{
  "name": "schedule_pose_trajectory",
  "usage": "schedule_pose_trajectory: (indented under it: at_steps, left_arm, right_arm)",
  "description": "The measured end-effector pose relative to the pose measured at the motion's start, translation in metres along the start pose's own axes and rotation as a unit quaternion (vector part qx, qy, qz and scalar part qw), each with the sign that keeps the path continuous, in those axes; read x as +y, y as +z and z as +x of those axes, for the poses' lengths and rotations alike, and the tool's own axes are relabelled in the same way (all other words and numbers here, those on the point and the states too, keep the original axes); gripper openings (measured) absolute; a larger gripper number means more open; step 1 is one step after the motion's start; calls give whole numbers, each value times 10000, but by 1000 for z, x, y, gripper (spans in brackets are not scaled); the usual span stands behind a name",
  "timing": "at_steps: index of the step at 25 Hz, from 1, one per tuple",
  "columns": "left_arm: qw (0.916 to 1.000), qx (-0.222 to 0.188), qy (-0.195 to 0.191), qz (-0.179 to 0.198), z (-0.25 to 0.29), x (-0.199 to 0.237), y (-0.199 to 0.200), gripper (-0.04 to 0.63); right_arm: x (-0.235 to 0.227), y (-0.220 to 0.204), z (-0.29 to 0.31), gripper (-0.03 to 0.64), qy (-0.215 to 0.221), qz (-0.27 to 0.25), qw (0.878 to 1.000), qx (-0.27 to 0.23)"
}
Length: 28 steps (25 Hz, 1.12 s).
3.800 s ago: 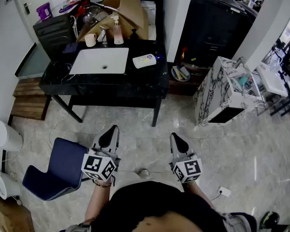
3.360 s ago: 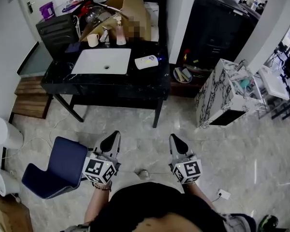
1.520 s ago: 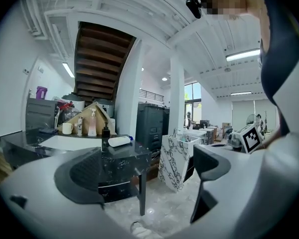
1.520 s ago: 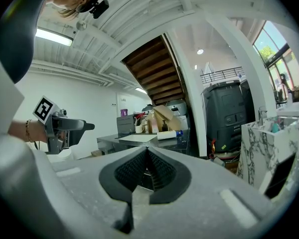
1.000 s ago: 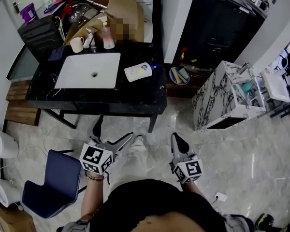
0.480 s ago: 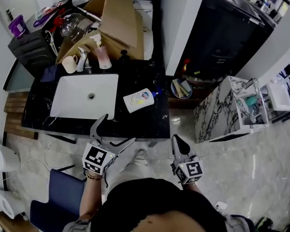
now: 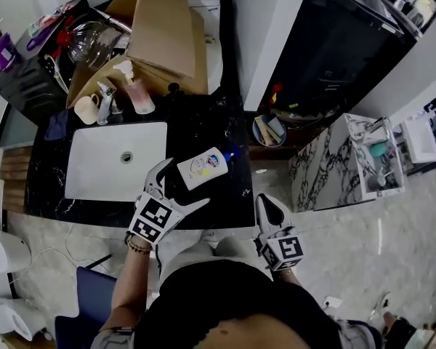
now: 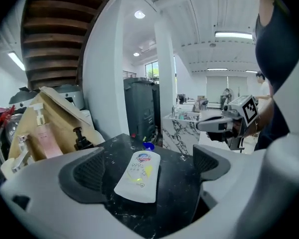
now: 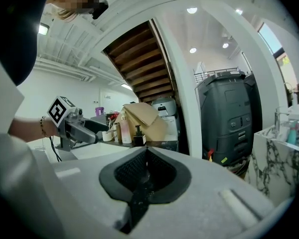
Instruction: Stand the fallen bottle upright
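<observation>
A white bottle with a blue cap lies on its side on the black marble counter, cap toward the far right. My left gripper is open just in front of it, jaws spread either side of the bottle's base; in the left gripper view the bottle lies between and beyond the jaws, untouched. My right gripper is shut and empty, held off the counter's right front corner. In the right gripper view its pads meet with nothing between them.
A white sink basin is set in the counter's left half. Behind it stand a pink pump bottle, a cup, a dark pump bottle and a cardboard box. A marble-patterned cabinet stands to the right.
The person has walked up to the counter. The left gripper opened and moved forward over the counter edge to the bottle's base. The right gripper stayed shut and low.
</observation>
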<state>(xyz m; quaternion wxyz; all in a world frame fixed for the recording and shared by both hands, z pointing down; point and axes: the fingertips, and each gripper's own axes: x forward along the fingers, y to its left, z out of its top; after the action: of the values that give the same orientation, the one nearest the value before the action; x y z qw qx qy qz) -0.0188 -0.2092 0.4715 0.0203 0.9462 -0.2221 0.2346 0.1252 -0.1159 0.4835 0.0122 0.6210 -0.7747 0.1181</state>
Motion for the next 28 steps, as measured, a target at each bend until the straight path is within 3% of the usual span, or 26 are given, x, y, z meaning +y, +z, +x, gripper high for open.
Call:
schedule_pose_trajectory:
  at_steps: [6, 12, 14, 17, 20, 23, 26, 28]
  left_arm:
    - [9961, 777, -394, 111, 47, 9, -6, 546]
    - [9793, 1826, -728, 486, 87, 9, -21, 546]
    - [9701, 2209, -777, 638, 98, 8, -27, 546]
    - [9491, 2896, -806, 941, 110, 11, -46, 546]
    - [9338, 3277, -883, 1132, 124, 11, -55, 546]
    - [9243, 3526, -1073, 988, 136, 9, -64, 546]
    - [9042, 4004, -1347, 626, 135, 6, -87, 546]
    - [9039, 4004, -1335, 693, 142, 12, -91, 545]
  right_arm:
    - [-26, 3, 8, 5, -212, 101, 9997, 112]
    - [-54, 14, 21, 5, -174, 38, 9997, 154]
    - [-62, 21, 24, 5, -119, -34, 9999, 97]
    - [-74, 31, 28, 5, -136, -38, 9999, 17]
    - [-83, 35, 26, 5, -204, 20, 9998, 20]
    - [-87, 30, 24, 5, -167, 73, 9998, 33]
    - [-91, 26, 21, 5, -228, 139, 9996, 113]
    - [-94, 28, 20, 5, -272, 136, 9995, 94]
